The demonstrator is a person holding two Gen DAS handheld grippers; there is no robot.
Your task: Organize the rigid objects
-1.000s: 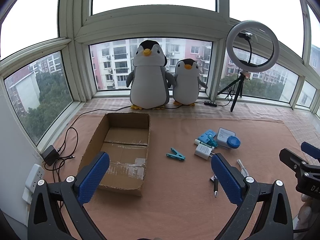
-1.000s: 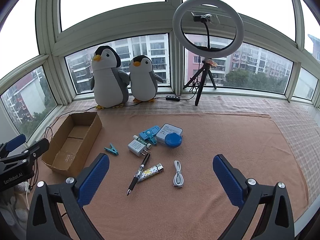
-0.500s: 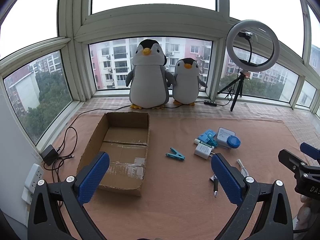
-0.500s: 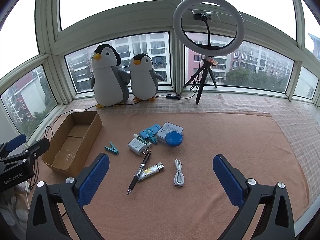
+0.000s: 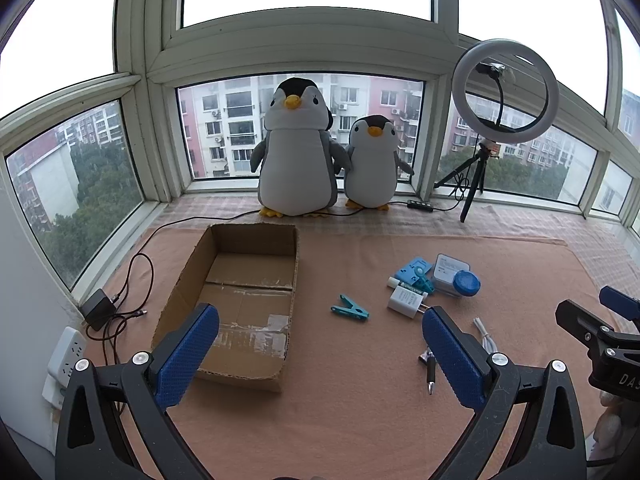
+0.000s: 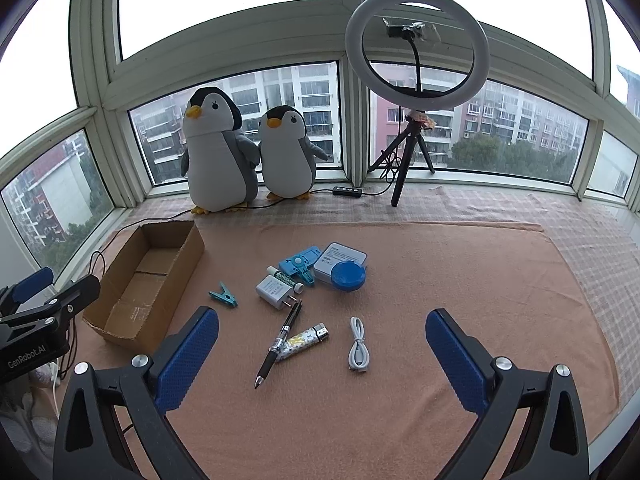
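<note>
Both the left gripper [image 5: 320, 354] and right gripper [image 6: 322, 354] hover released and empty, the cardboard box [image 5: 240, 280] lying open at left to receive the pen [image 6: 280, 344] and nearby clutter.

"GenRobot.AI" stands on the left tool [image 6: 28, 308]; "DAS" on the right tool [image 5: 612, 328].

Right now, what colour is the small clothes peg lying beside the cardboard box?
Teal. The clothes peg shows best in the right wrist view.
</note>
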